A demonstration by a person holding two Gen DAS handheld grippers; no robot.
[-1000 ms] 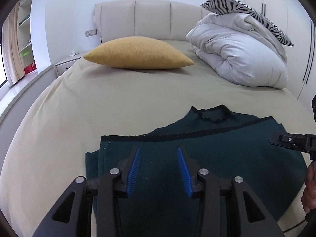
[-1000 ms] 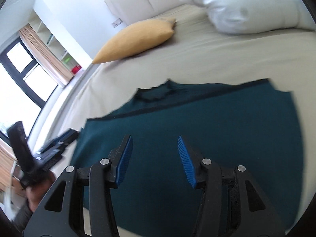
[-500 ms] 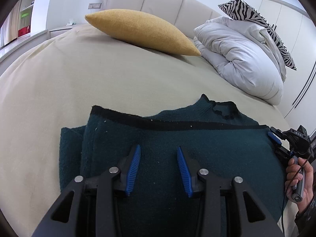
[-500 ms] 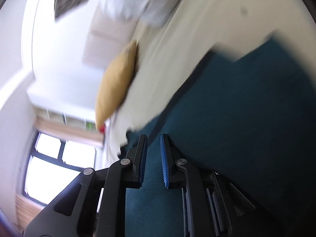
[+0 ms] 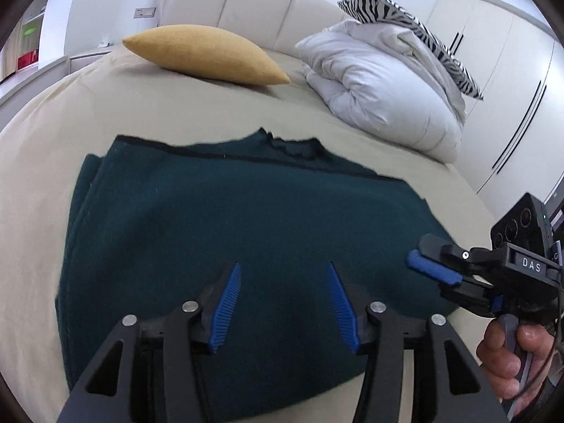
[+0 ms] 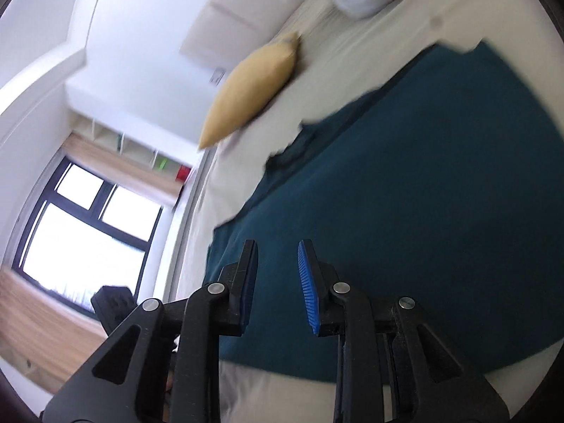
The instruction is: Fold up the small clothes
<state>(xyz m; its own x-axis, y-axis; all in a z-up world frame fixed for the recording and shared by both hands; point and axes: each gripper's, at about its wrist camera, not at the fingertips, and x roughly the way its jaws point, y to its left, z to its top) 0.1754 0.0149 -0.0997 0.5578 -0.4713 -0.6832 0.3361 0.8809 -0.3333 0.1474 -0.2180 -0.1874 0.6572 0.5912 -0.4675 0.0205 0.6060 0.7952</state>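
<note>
right view motion-blurred, sweater (image 5: 229, 232) near edge hidden behind tools

Over the last second the right gripper (image 6: 276, 289) has rolled sideways, so its view shows the bed (image 6: 370, 35) and the dark green sweater (image 6: 423, 183) steeply tilted. Its jaws were wide a second ago, nearly closed half a second ago, and have now parted again to a moderate gap, with nothing between them. In the left wrist view the right gripper (image 5: 431, 271) has moved in from the right edge of the bed to the sweater's (image 5: 246, 229) right edge. The left gripper (image 5: 282, 299) has shifted slightly lower over the sweater, jaws unchanged
</note>
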